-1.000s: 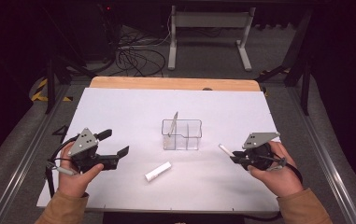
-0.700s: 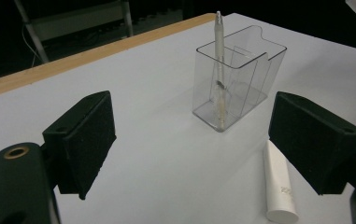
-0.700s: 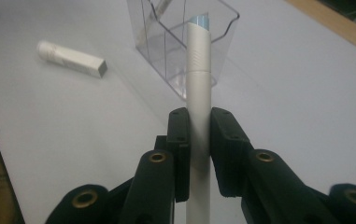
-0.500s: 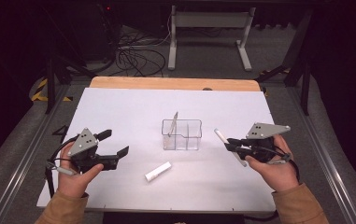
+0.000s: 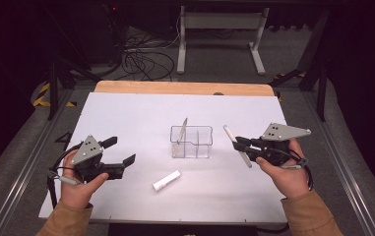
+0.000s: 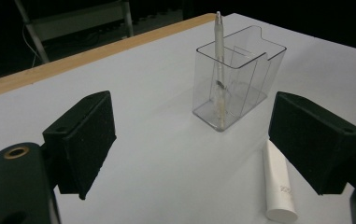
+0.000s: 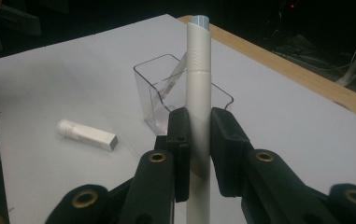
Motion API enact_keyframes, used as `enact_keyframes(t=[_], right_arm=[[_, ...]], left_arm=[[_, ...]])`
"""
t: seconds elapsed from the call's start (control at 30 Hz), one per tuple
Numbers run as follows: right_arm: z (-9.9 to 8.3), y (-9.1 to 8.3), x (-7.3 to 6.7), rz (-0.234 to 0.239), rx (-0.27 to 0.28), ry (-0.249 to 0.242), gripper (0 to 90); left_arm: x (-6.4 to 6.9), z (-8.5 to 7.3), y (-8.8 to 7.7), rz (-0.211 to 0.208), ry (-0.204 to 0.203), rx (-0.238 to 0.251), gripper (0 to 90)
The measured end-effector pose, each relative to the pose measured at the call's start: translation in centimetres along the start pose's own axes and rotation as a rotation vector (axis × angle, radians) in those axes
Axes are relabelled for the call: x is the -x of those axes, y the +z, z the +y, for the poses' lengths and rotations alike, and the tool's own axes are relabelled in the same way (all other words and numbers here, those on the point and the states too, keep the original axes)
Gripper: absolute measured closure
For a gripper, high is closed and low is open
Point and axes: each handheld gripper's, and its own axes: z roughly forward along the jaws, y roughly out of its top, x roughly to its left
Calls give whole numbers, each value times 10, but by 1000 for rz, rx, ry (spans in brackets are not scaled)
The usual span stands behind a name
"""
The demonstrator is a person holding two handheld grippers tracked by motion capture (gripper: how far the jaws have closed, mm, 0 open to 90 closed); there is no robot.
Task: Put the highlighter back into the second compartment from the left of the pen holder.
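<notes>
Now clamped between the fingers of the right gripper [image 5: 242, 146]: a white pen [image 5: 237, 146] with a pale blue tip, pads pressing its barrel on both sides in the right gripper view [image 7: 198, 154], pen [image 7: 199, 93] standing up past the fingers toward 12 o'clock. Seen from the high view, held clear above the white counter [image 5: 126, 113], slanted from 11 o'clock down to 5 o'clock, just beside the clear holder [image 5: 191, 141] at its 3 o'clock side, not touching it. Standing in one compartment of that holder: a thin clear pen [image 5: 182, 129], leaning against the wall, tip up. Lying flat at 7 o'clock of the holder: a short white tube [image 5: 166, 181], apart from it. Resting at 9 o'clock of the counter: left gripper [image 5: 121, 152], fingers spread wide with nothing between them; in the left gripper view [image 6: 189, 154] both black pads stand well apart, tube [image 6: 278, 186] just beside the right-hand pad, holder [image 6: 234, 79] farther off at 12 o'clock
</notes>
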Motion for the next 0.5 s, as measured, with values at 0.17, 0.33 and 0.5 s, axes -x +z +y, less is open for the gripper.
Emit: enact_keyframes(t=[0.17,0.33,0.5], right_arm=[[4,2,-1,2,33,-3,788],[10,7,-2,11,64,-7,789],[18,15,-3,25,105,-8,788]], left_arm=[[0,0,0,-1,1,0,155],[0,0,0,-2,3,-2,155],[1,0,0,-5,1,-3,155]])
